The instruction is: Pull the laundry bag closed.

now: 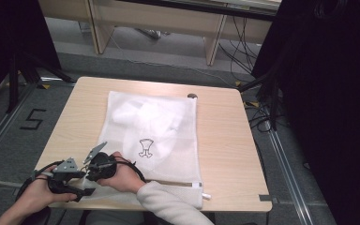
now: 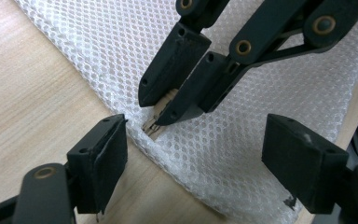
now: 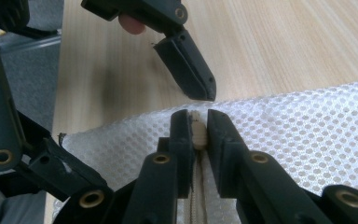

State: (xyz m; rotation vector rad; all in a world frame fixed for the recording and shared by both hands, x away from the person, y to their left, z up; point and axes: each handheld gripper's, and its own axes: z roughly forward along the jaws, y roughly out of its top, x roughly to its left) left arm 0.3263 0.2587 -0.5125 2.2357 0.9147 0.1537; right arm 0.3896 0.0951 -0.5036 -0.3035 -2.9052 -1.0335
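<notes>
Right tool (image 3: 198, 128) clamps zipper pull (image 3: 197, 135) at mesh laundry bag (image 2: 261, 112) corner; left tool (image 2: 196, 158) wide, straddling corner. Best: pin mesh, pull along zipper.

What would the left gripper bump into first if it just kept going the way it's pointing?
Most likely the right gripper, shut on the zipper pull just ahead of the left gripper and its open jaws, over the edge of the white mesh bag. Depth is hard to judge.

lab: black curtains (image 1: 328, 70), floor cables (image 1: 251, 42)
</notes>
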